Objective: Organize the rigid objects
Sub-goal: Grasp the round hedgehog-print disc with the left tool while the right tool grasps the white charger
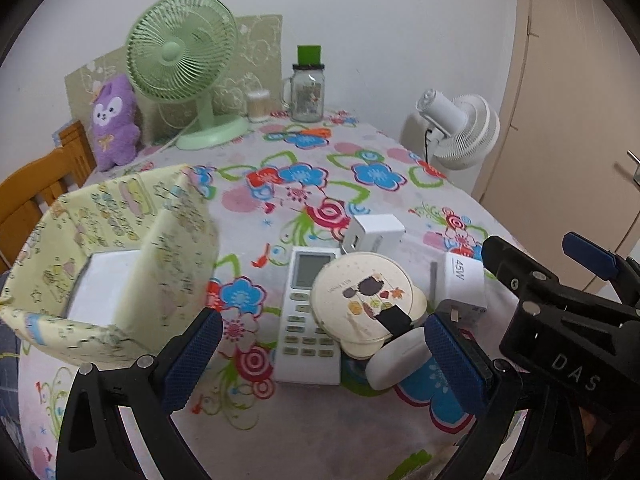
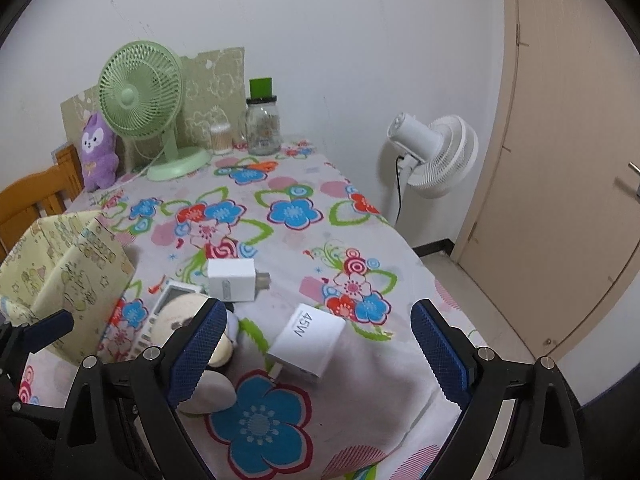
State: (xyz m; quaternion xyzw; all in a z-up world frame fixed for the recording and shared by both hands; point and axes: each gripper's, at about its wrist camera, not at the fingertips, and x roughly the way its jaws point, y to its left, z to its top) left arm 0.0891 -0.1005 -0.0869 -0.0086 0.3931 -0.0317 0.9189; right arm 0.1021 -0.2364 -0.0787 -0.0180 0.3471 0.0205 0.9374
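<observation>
A white remote control (image 1: 310, 316) lies on the floral tablecloth, with a round cream compact mirror (image 1: 362, 298) leaning over it. A white oval case (image 1: 400, 356) lies just in front. Two white chargers sit behind: a cube plug (image 1: 376, 232) and a 45W adapter (image 1: 464, 280). A yellow fabric storage box (image 1: 116, 256) stands to the left. My left gripper (image 1: 320, 360) is open and empty, above the remote. My right gripper (image 2: 316, 352) is open and empty, above the 45W adapter (image 2: 310, 340); the cube plug (image 2: 232, 284) lies beyond.
A green desk fan (image 1: 180, 64), a purple plush toy (image 1: 114, 124), a cotton-swab jar (image 1: 258, 106) and a glass mug jar (image 1: 306, 92) stand at the table's far end. A white floor fan (image 2: 436, 152) and a door are right. Wooden chair (image 1: 36, 196) at left.
</observation>
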